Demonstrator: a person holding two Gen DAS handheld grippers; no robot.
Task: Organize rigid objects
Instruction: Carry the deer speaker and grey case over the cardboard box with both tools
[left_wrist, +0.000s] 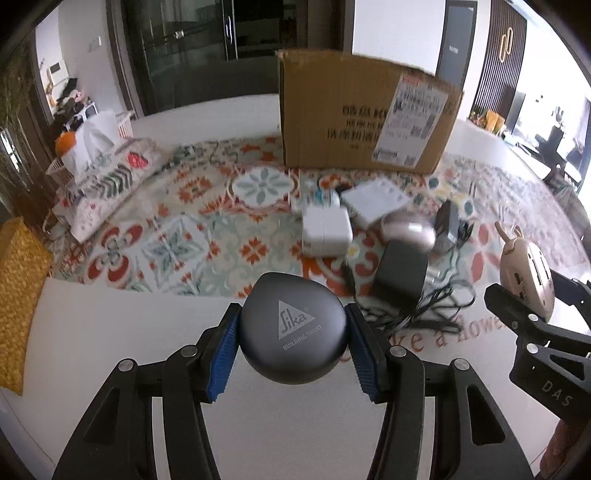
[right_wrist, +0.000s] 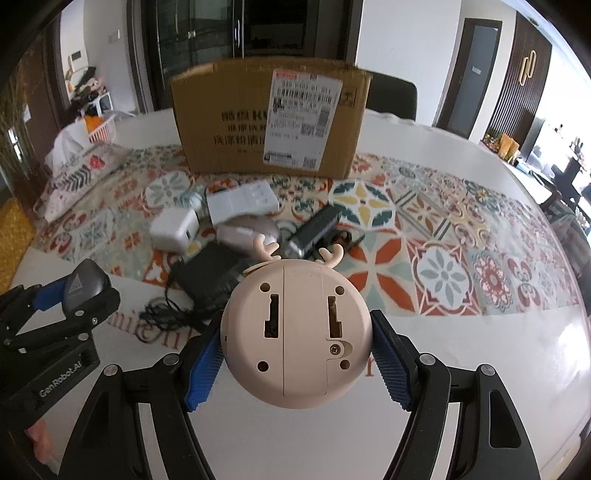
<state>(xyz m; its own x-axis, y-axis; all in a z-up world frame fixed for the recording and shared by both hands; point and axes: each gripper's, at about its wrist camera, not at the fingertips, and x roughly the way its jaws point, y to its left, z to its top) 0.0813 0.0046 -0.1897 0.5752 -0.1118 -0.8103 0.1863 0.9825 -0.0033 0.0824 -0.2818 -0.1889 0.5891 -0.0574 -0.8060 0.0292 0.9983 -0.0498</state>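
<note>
1. A dark grey rounded case (left_wrist: 293, 328) with a triangle logo is being pinched between the blue pads (left_wrist: 221, 356) of the left gripper (left_wrist: 291, 350), above the bare white near edge of the tabletop (left_wrist: 110, 339).
2. A beige round gadget with small antlers (right_wrist: 295, 332) is being pinched by the right gripper (right_wrist: 297, 363), its back side being turned to the camera, also above the near edge.
3. A white charger (left_wrist: 325, 232), a white flat box (left_wrist: 375, 197), a pinkish mouse (left_wrist: 408, 229), a black adapter with tangled cable (left_wrist: 400, 280) and a dark long device (right_wrist: 317, 225) are being kept together on the patterned cloth (left_wrist: 207, 221), near the middle.
4. A cardboard box (right_wrist: 269, 118) is being kept upright behind them, toward the far edge.
</note>
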